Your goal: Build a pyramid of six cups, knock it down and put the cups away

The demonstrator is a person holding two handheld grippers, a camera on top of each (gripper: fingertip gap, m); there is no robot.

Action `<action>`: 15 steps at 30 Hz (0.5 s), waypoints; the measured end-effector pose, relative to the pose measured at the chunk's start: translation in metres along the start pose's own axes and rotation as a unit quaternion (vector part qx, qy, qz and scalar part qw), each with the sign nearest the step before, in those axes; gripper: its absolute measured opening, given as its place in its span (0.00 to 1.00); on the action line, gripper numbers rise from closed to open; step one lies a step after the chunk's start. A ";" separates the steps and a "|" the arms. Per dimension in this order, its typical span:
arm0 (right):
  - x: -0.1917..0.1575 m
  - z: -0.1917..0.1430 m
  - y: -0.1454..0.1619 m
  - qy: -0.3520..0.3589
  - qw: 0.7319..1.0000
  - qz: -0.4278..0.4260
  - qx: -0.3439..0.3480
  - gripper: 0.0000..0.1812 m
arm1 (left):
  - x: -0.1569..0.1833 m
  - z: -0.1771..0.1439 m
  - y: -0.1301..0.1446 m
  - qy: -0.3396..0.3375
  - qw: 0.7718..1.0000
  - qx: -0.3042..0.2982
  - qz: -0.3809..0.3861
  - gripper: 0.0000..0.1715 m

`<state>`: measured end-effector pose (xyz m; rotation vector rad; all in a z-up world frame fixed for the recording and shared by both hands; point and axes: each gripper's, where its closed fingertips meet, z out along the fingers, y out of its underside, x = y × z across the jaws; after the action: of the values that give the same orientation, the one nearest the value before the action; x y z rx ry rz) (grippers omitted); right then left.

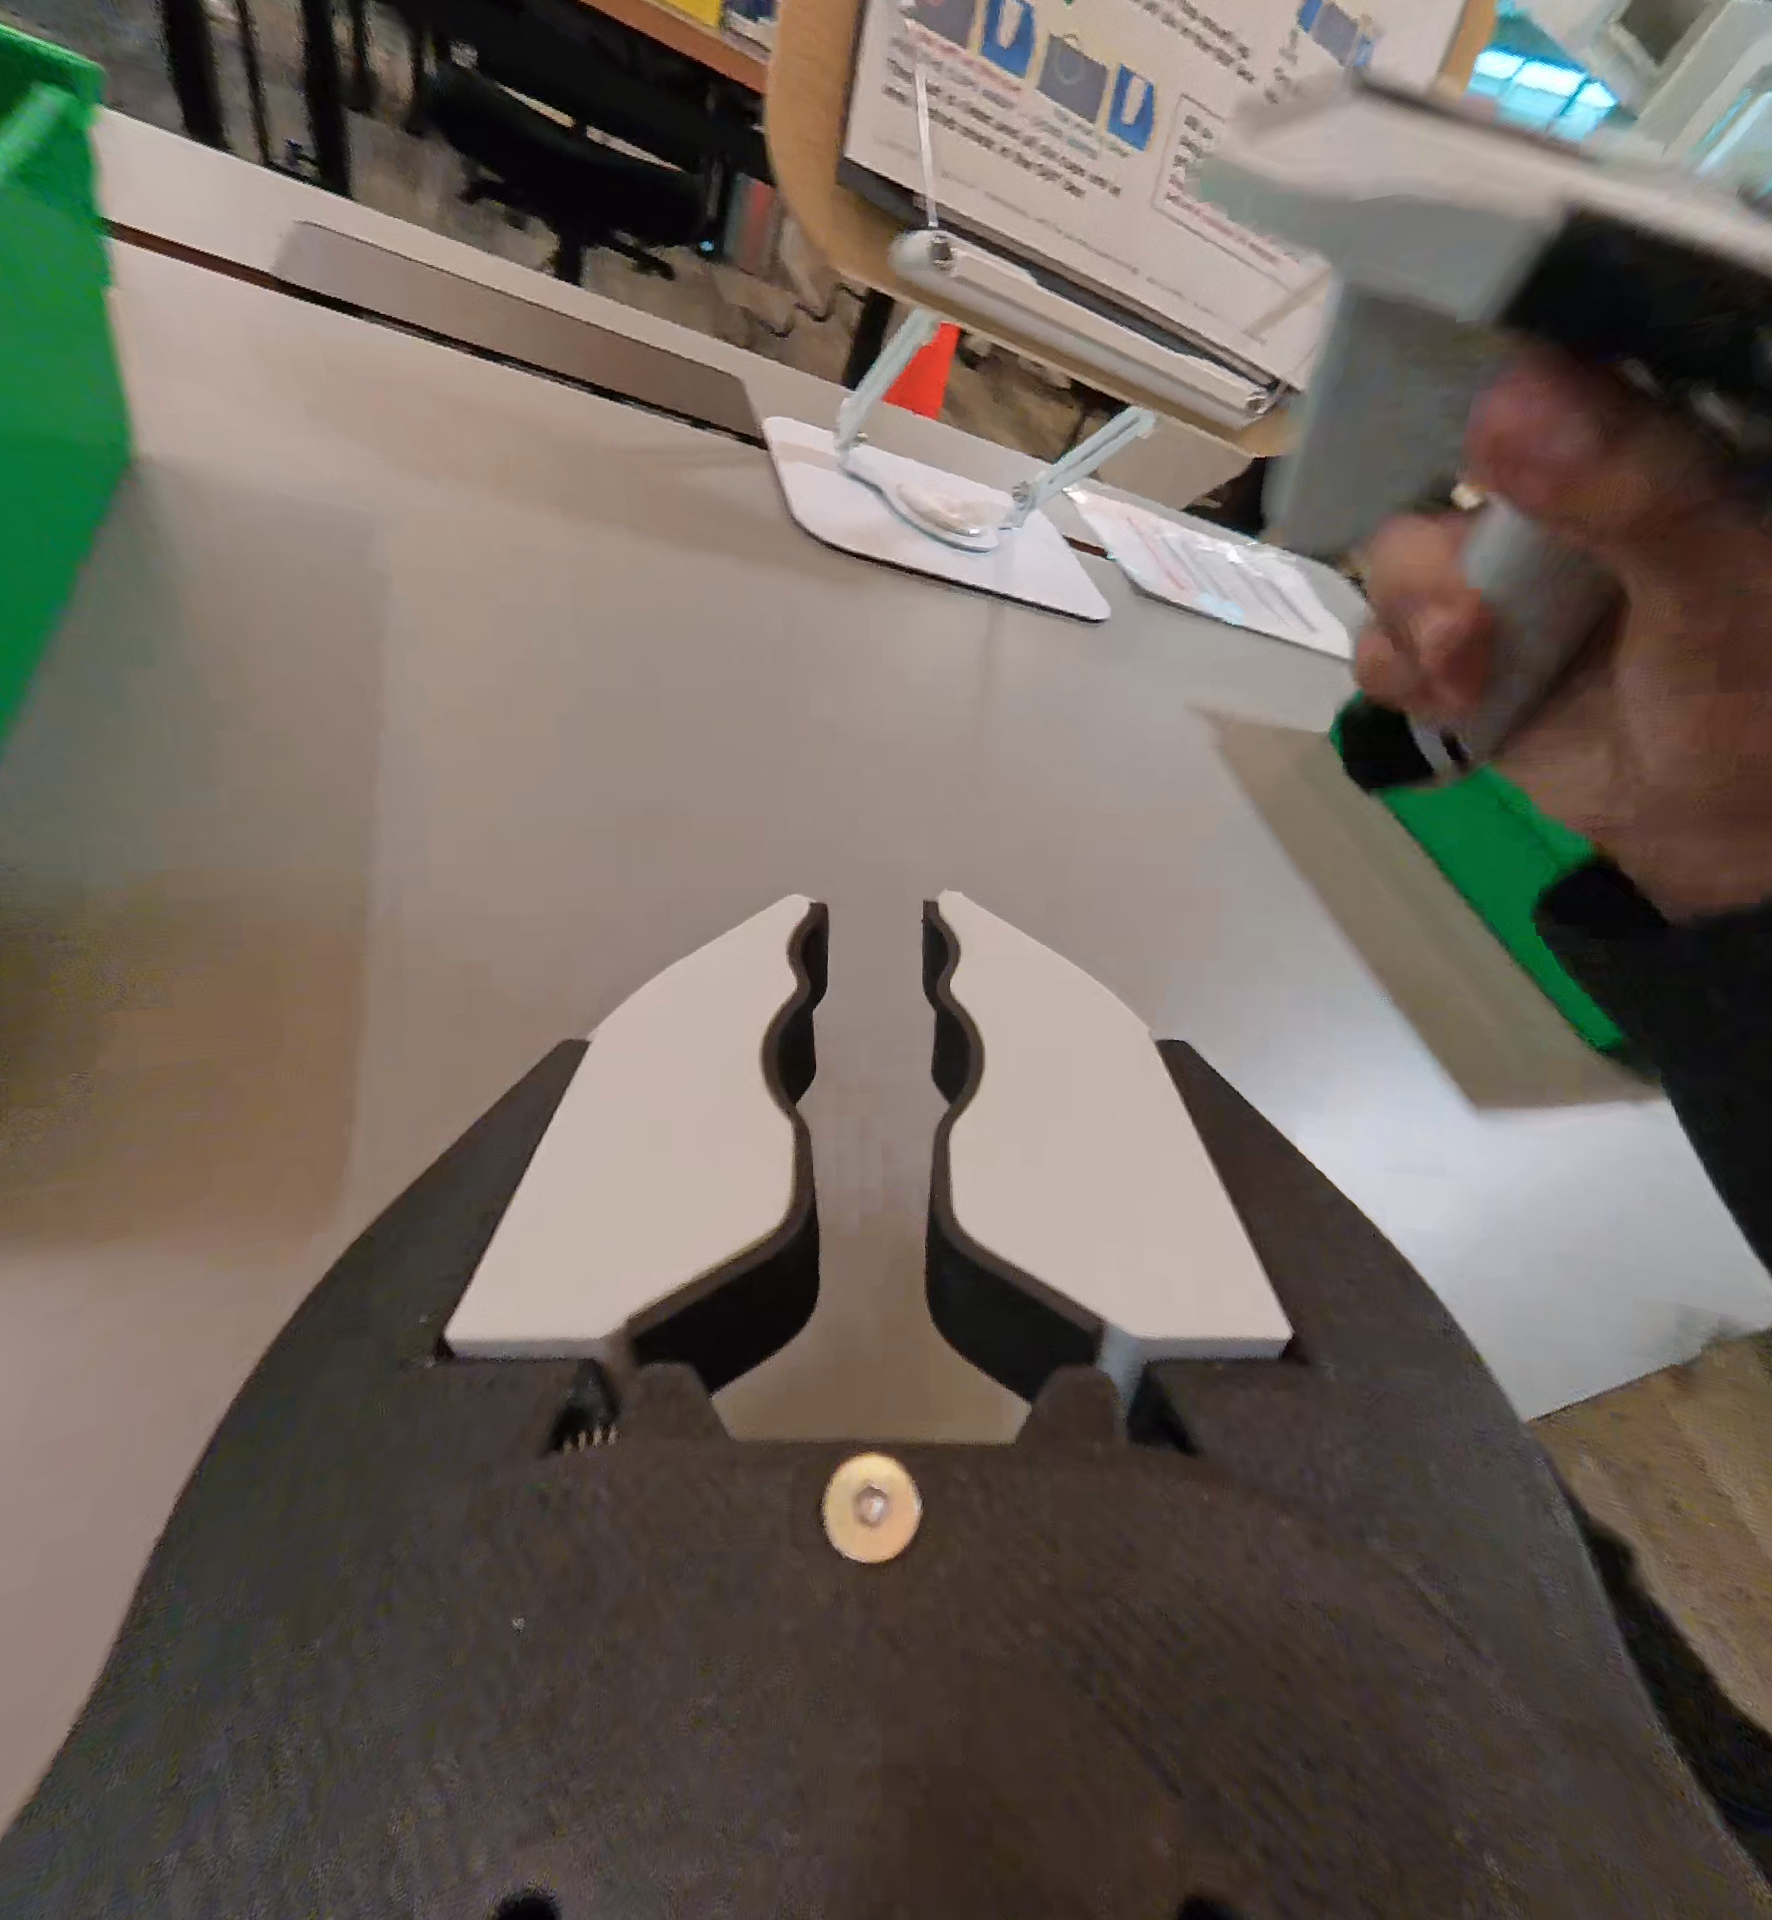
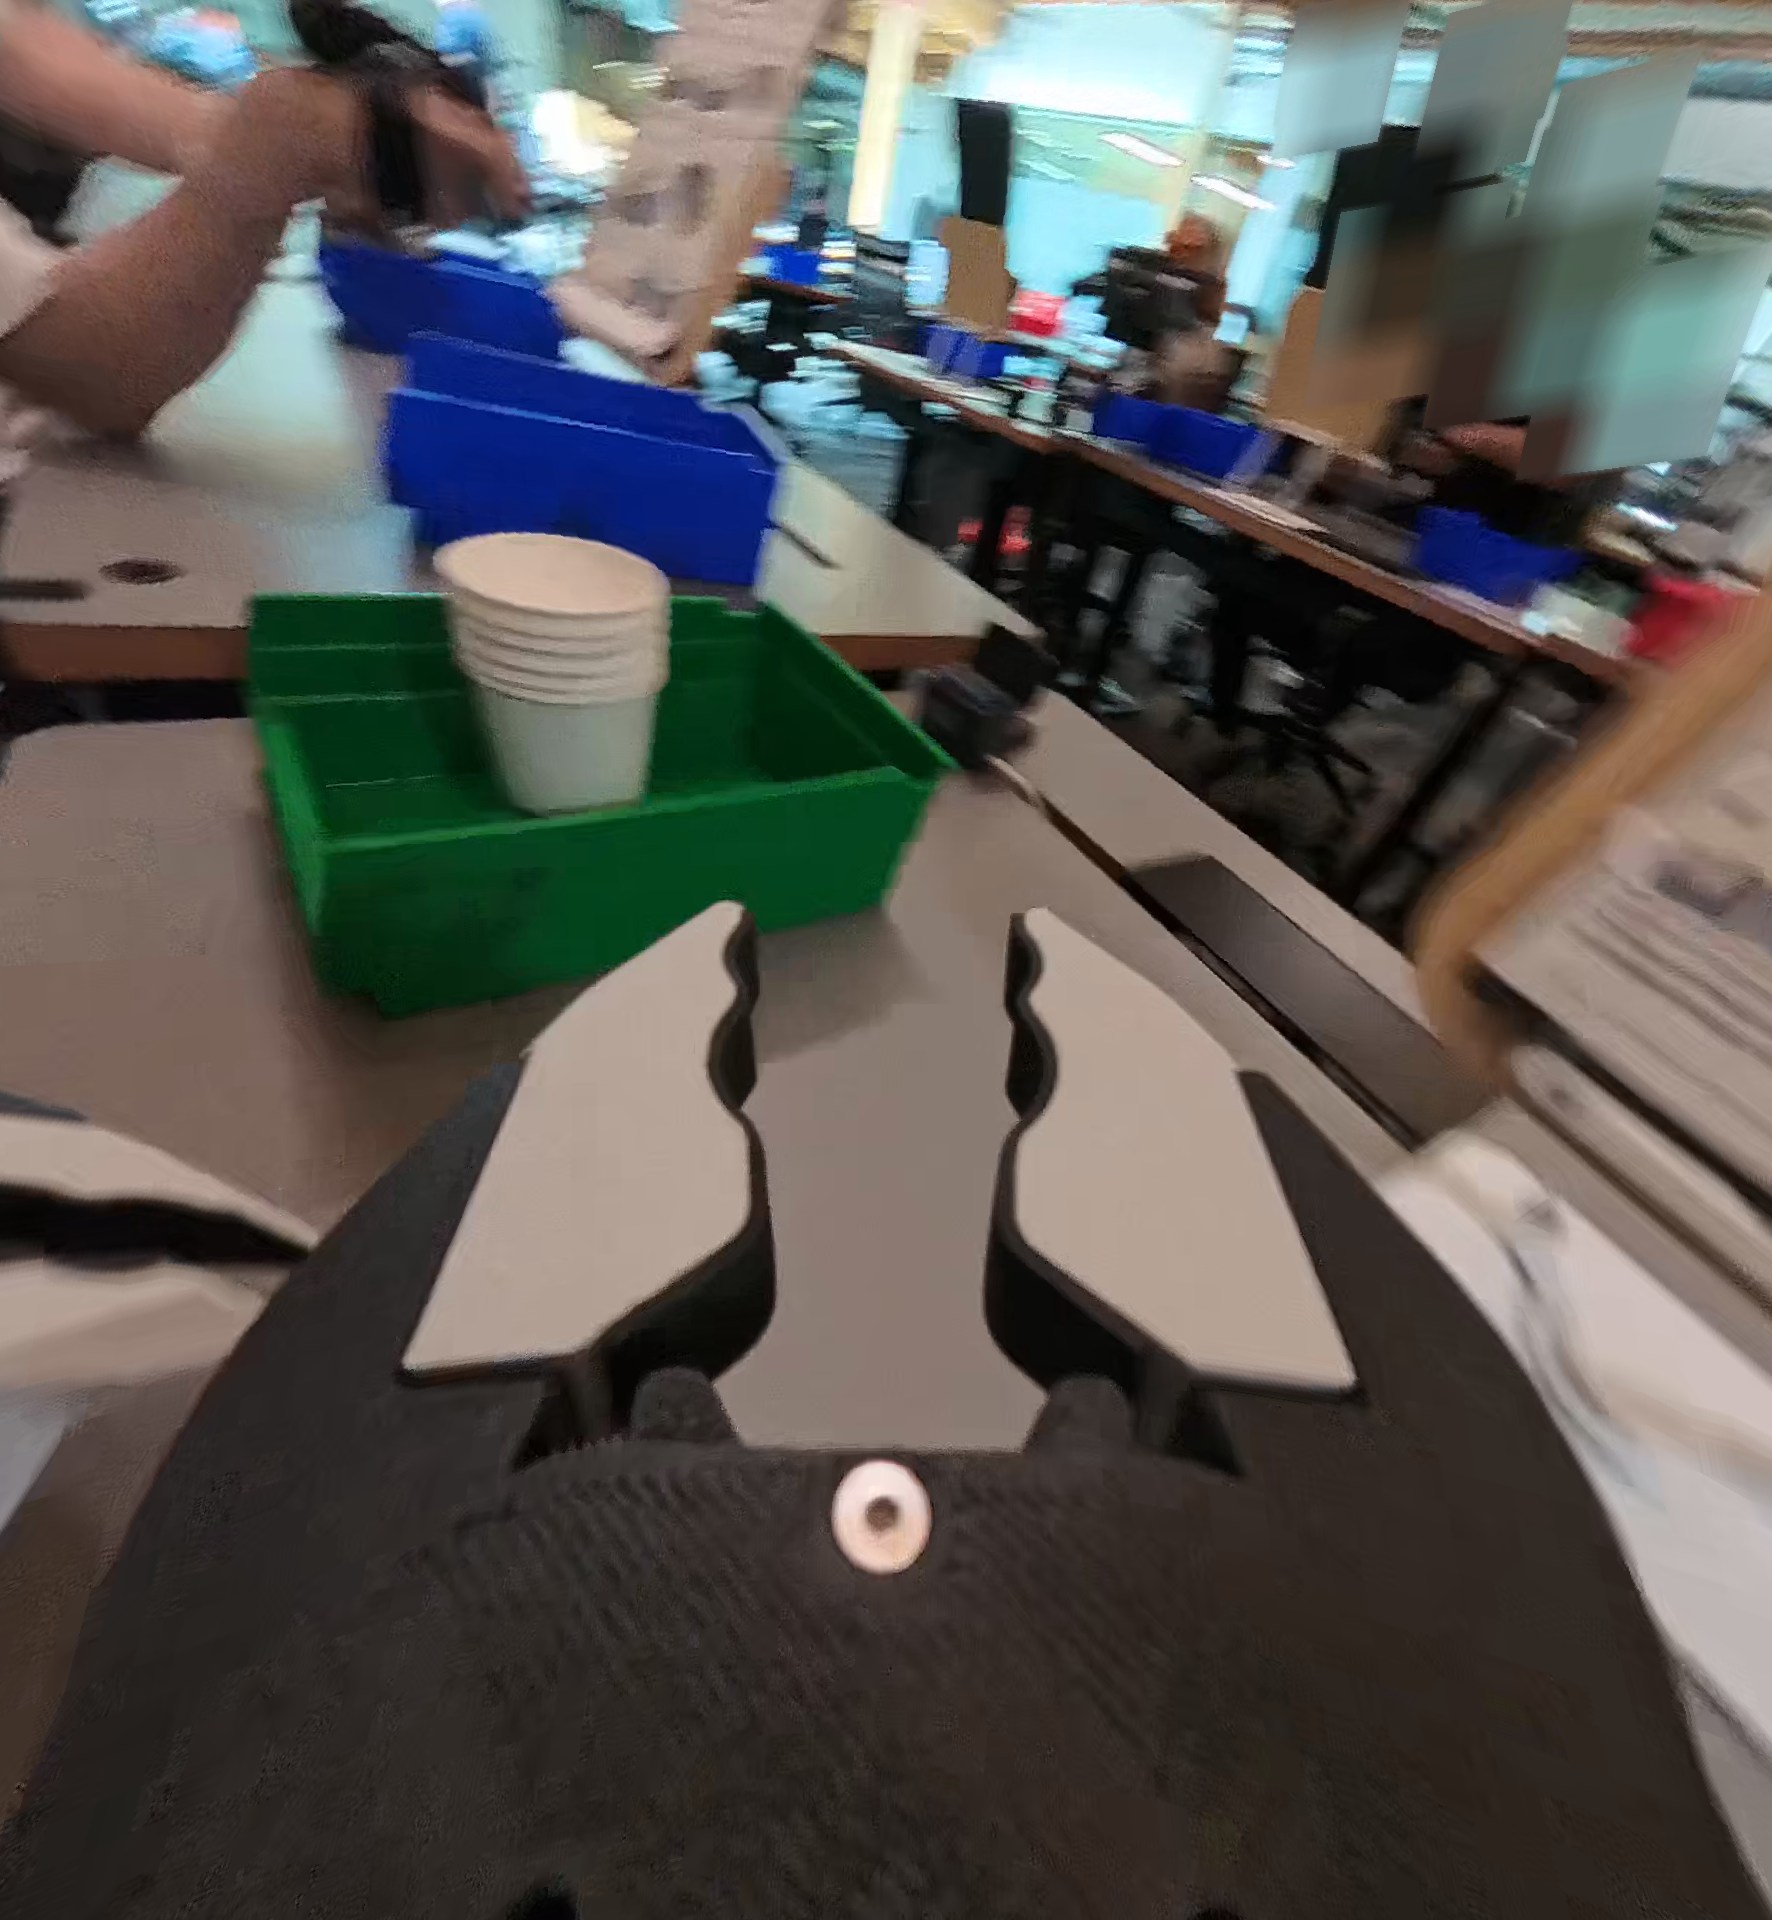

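Note:
My left gripper (image 1: 875,914) is open and empty, with a narrow gap between its grey fingers, over the bare grey table (image 1: 549,727). My right gripper (image 2: 882,930) is open and empty, above the table just short of a green bin (image 2: 591,883). A stack of white paper cups (image 2: 560,675) stands upright in that bin. In the left wrist view the right gripper's grey handle (image 1: 1381,312) shows blurred at the upper right, held by a person's hand (image 1: 1588,707). A green bin (image 1: 9,468) stands at that view's left edge, and another green bin (image 1: 1484,862) lies partly hidden behind the hand.
A stand (image 1: 934,520) holding a printed sheet on cardboard (image 1: 1069,135) stands at the table's far side, also at the right in the right wrist view (image 2: 1640,987). A plastic bag (image 1: 1225,582) lies beside it. Blue bins (image 2: 581,468) and another person's arm (image 2: 134,281) are on the neighbouring table.

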<state>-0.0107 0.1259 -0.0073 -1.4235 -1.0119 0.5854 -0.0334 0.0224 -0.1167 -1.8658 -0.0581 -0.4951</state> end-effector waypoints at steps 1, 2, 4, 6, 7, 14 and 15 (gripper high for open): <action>-0.021 0.026 -0.011 -0.034 0.999 -0.027 0.000 0.23 | -0.005 -0.007 0.000 -0.015 1.000 0.002 0.009 0.11; -0.040 0.051 -0.020 -0.062 0.996 -0.059 0.002 0.21 | -0.009 -0.013 0.000 -0.028 0.999 0.003 0.017 0.11; -0.070 0.097 -0.031 -0.099 0.987 -0.127 -0.003 0.20 | -0.017 -0.023 0.001 -0.048 0.999 0.003 0.022 0.12; -0.098 0.135 -0.035 -0.135 0.974 -0.182 -0.015 0.19 | -0.023 -0.031 0.003 -0.056 0.998 0.002 0.016 0.13; -0.111 0.150 -0.036 -0.154 0.967 -0.203 -0.021 0.19 | -0.025 -0.035 0.004 -0.059 0.998 0.001 0.010 0.13; -0.164 0.212 -0.029 -0.219 0.924 -0.310 -0.049 0.14 | -0.035 -0.049 0.004 -0.066 0.998 0.004 -0.014 0.14; -0.168 0.217 -0.027 -0.223 0.921 -0.315 -0.053 0.14 | -0.034 -0.049 0.004 -0.067 0.998 0.002 -0.007 0.14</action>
<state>-0.2821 0.0942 -0.0479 -0.9757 -1.7960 0.3774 -0.0786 -0.0170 -0.1200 -1.8931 -0.1632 -0.3787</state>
